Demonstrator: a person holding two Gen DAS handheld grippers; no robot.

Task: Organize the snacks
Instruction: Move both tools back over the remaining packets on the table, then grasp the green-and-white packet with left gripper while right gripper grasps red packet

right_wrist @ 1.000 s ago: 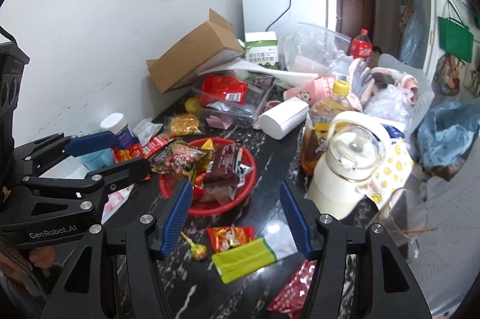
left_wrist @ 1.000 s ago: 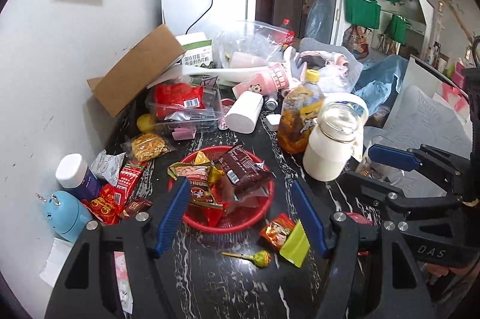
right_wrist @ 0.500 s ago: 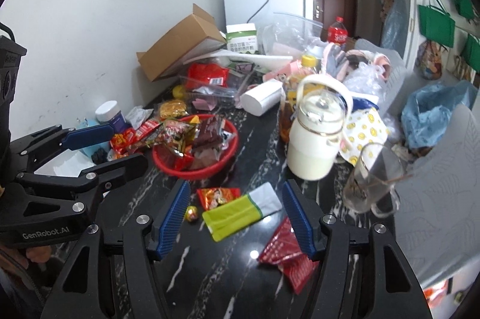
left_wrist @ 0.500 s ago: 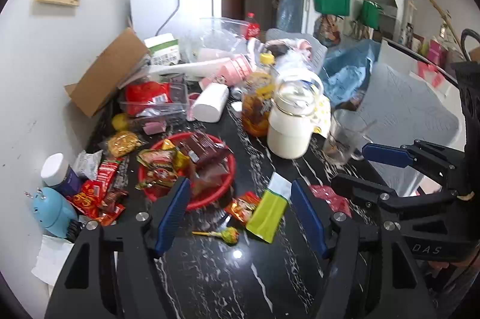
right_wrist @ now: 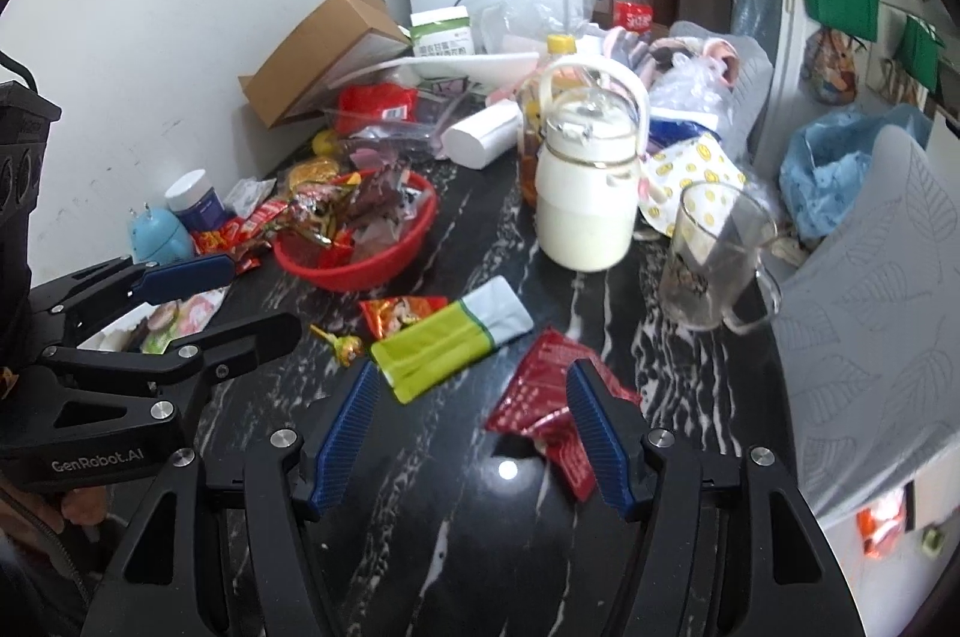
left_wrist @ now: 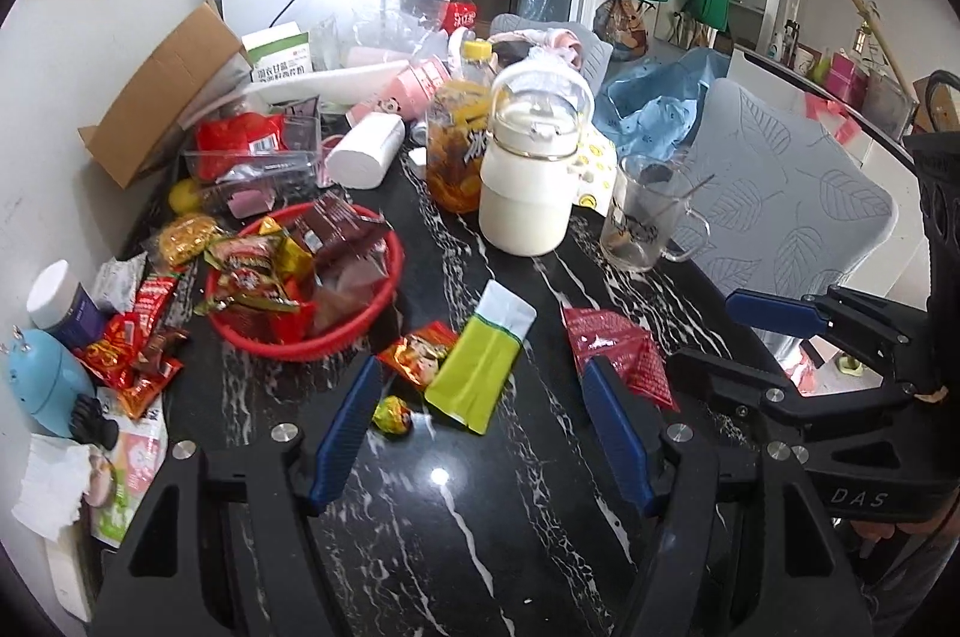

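A red basket [left_wrist: 360, 337] [right_wrist: 360, 277] heaped with snack packets sits on the black marble table. In front of it lie a yellow-green packet [left_wrist: 480, 367] [right_wrist: 438, 343], a small orange packet [left_wrist: 420, 349] [right_wrist: 402, 310], a wrapped lollipop [left_wrist: 391, 415] [right_wrist: 345, 346] and a red sachet [left_wrist: 618, 343] [right_wrist: 540, 385]. My left gripper [left_wrist: 480, 364] [right_wrist: 261, 295] hovers open over the yellow-green packet and the lollipop. My right gripper [right_wrist: 473, 367] [left_wrist: 702, 331] is open too, its right finger over part of the red sachet. Neither holds anything.
Behind the packets stand a white jug [left_wrist: 528, 193], a glass mug [left_wrist: 642, 223] and a tea bottle [left_wrist: 456, 145]. Loose red snacks [left_wrist: 138, 337], a white-capped jar [left_wrist: 60, 301] and a blue gadget [left_wrist: 42, 379] line the left wall. A leaf-patterned chair [left_wrist: 780, 217] borders the table's right edge.
Both grippers have moved right along the table and dipped lower. The basket has slid to the left of both views, and the loose packets now lie between the fingers. Both jaws stay open.
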